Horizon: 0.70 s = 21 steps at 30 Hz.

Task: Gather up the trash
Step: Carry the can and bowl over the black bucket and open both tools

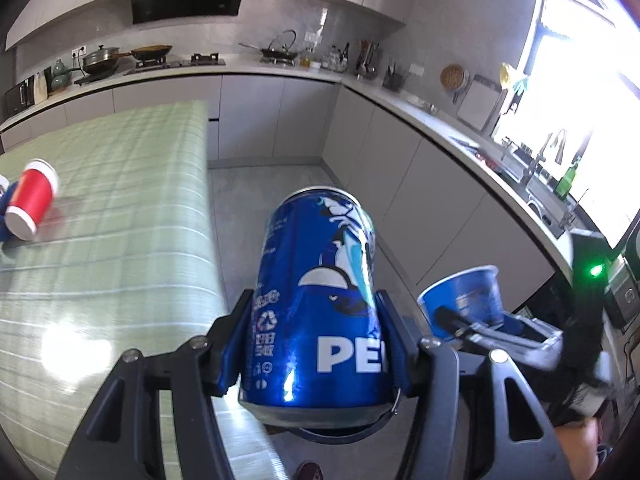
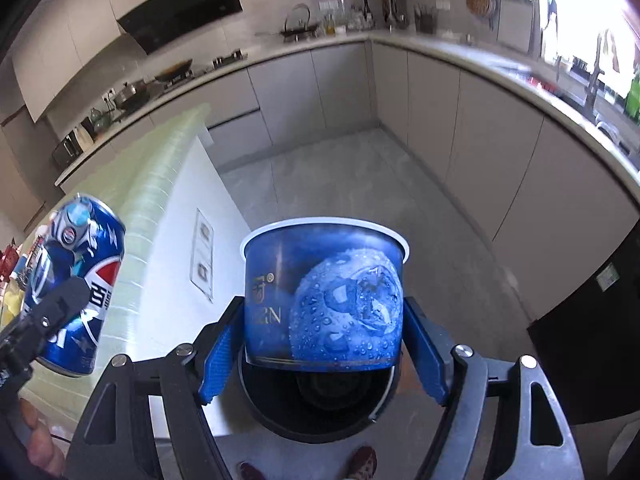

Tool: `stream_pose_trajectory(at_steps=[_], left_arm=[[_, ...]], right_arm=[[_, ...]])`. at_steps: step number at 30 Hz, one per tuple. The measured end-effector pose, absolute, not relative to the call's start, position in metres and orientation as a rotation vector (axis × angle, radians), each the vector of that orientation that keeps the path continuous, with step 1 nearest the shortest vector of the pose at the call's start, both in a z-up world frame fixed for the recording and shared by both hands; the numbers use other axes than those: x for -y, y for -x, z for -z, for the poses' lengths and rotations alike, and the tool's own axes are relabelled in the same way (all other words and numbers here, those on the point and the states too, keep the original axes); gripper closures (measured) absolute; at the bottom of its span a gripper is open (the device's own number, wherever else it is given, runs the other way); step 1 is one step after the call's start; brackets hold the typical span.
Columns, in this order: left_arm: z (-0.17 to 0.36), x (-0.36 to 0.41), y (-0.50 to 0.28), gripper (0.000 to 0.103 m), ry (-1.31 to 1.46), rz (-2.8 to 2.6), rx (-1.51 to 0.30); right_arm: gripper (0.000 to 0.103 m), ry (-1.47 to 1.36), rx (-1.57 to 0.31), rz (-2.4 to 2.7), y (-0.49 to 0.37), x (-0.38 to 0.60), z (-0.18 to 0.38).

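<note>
The left claw (image 1: 316, 344) pinches a blue Pepsi can (image 1: 320, 300) between its blue pads (image 1: 230, 350), gripping the lower half of the can, which stands upright with its top tilted away from the camera. It hangs over the floor just off the long edge of the counter (image 1: 120, 240), a surface covered in a pale green checked cloth. The right claw (image 2: 322, 344) pinches a blue paper cup (image 2: 324, 296) with a white rim and a picture of wet blueberries, its open mouth pointing away; the pads (image 2: 218, 360) press on the cup's lower sides. Directly beneath that cup sits a round black bin (image 2: 320, 404) on the grey floor (image 2: 360, 184), its dark opening showing under the cup's base. In the left wrist view the cup and right claw show to the right of the can, near it but apart. A red paper cup (image 1: 32, 204) with white rims lies on its side on the counter, near its left part, well apart from the can. The toes of two dark red shoes (image 2: 362, 462) show at the bottom of the right wrist view
</note>
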<state>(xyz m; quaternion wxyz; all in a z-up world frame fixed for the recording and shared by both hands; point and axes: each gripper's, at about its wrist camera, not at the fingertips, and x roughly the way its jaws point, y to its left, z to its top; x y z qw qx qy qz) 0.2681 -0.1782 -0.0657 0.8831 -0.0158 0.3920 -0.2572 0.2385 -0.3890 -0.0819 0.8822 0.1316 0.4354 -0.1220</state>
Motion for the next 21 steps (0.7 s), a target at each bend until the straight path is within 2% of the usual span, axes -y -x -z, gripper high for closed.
stream_pose_trajectory(at_steps=[11, 21], left_arm=[[0.115, 0.219, -0.267, 0.043, -0.014, 0.467, -0.915], [0.136, 0.239, -0.268, 0.039, -0.074, 0.435, -0.991]], right_arm=[[0.024, -0.294, -1.158, 0.123, -0.256, 0.412, 0.195], [0.022, -0.276, -1.066, 0.197, -0.247, 0.431, 0.183]])
